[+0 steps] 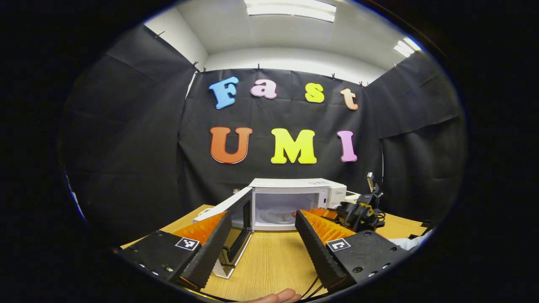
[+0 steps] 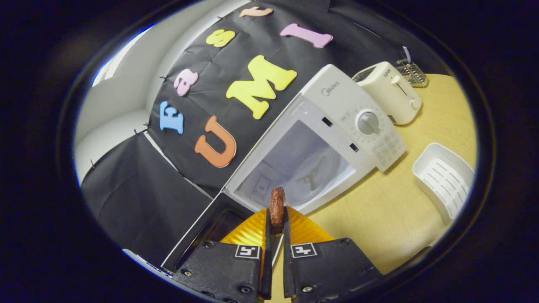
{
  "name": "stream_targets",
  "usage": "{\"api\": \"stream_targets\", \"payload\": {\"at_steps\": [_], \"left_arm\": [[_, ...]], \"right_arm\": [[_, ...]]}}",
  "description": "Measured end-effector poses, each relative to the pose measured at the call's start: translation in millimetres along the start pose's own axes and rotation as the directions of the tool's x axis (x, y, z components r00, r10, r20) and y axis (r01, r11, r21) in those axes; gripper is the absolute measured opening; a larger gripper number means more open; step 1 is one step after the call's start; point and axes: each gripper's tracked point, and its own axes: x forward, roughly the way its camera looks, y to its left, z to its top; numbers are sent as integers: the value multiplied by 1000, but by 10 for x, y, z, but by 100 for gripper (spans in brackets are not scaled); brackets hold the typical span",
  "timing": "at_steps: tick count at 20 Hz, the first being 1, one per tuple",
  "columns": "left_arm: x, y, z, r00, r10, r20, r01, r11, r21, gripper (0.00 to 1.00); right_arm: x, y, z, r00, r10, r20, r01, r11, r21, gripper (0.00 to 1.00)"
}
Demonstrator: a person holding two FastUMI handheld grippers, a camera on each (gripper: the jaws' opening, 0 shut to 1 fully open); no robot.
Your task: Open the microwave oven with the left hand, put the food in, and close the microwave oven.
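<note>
Black cloth walls (image 1: 126,139), ceiling lights (image 1: 290,9), wood table (image 1: 273,256).

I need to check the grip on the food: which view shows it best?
The right gripper view: the reddish-brown food stands close up, pinched between the right gripper, before the open microwave. The left gripper view catches that gripper far off, food indistinct.

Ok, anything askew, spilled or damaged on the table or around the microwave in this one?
Nothing stands out. The microwave sits with its door swung open and its cavity clean, the right gripper pinches the food in front of it, and the toaster and white tray sit upright on the table.
</note>
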Motion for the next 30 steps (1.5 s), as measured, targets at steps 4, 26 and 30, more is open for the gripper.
{"api": "stream_targets", "payload": {"at_steps": [4, 26, 30], "left_arm": [[18, 131, -6, 1000, 9, 5, -9, 1000, -6, 93], [240, 247, -425, 996, 39, -83, -38, 999, 7, 94], [227, 222, -434, 996, 41, -77, -40, 999, 12, 94]], "right_arm": [[551, 103, -114, 998, -22, 64, 24, 999, -26, 14], [2097, -788, -121, 916, -347, 204, 320, 935, 153, 27], [2067, -792, -75, 908, -374, 190, 363, 927, 90, 24]]}}
